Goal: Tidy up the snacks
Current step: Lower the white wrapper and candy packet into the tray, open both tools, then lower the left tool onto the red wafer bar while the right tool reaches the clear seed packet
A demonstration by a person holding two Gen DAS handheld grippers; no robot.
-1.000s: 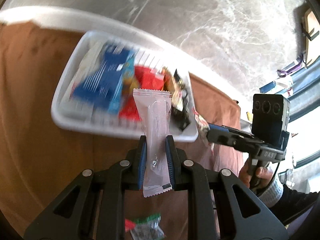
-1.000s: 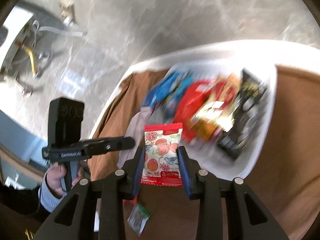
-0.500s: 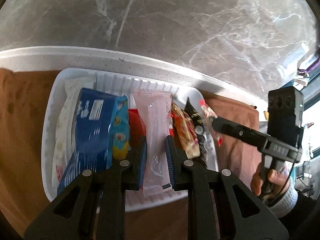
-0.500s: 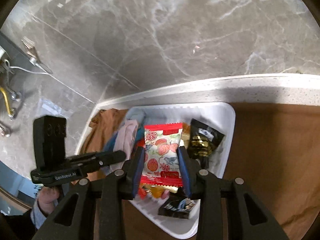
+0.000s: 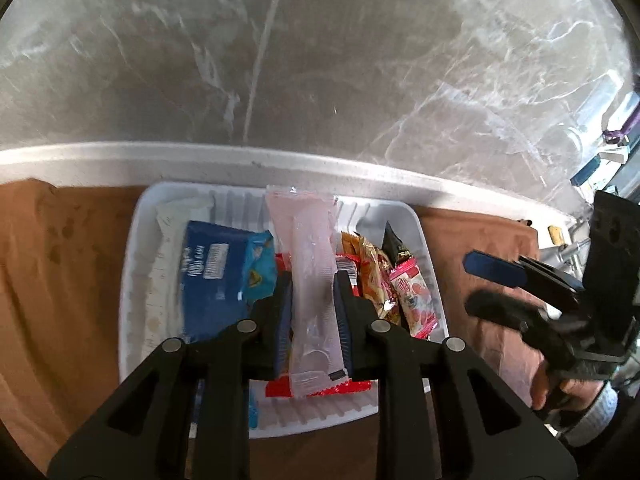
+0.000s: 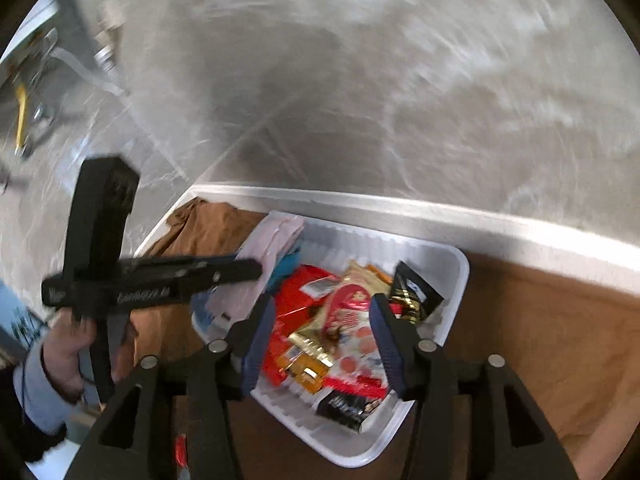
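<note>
A marble-patterned floor fills the upper half of both wrist views, blurred in the right one. Below it runs the pale edge of the worktop, covered by a brown cloth whose far corner is rumpled. On the cloth sits one white ribbed tray heaped with snack packets, its near rim cut off behind the gripper frames.

The left gripper hovers over the tray's middle, its jaws closed tight on a long pink translucent sachet that stands upright and hides the packets beneath. To its left lie a dark blue packet and a cream-coloured wrapper along the tray wall; to its right a gold-and-orange packet, a black packet and a small red-and-white strawberry candy packet resting loose near the tray's right wall. A red packet shows only as an edge below the sachet.

The right gripper is spread wide above the tray's near end, holding nothing; the candy packet lies between and below its fingers, blurred. A second black packet lies at the tray's near rim in the right view. Clutter on the floor at both frame edges is too blurred to identify.
</note>
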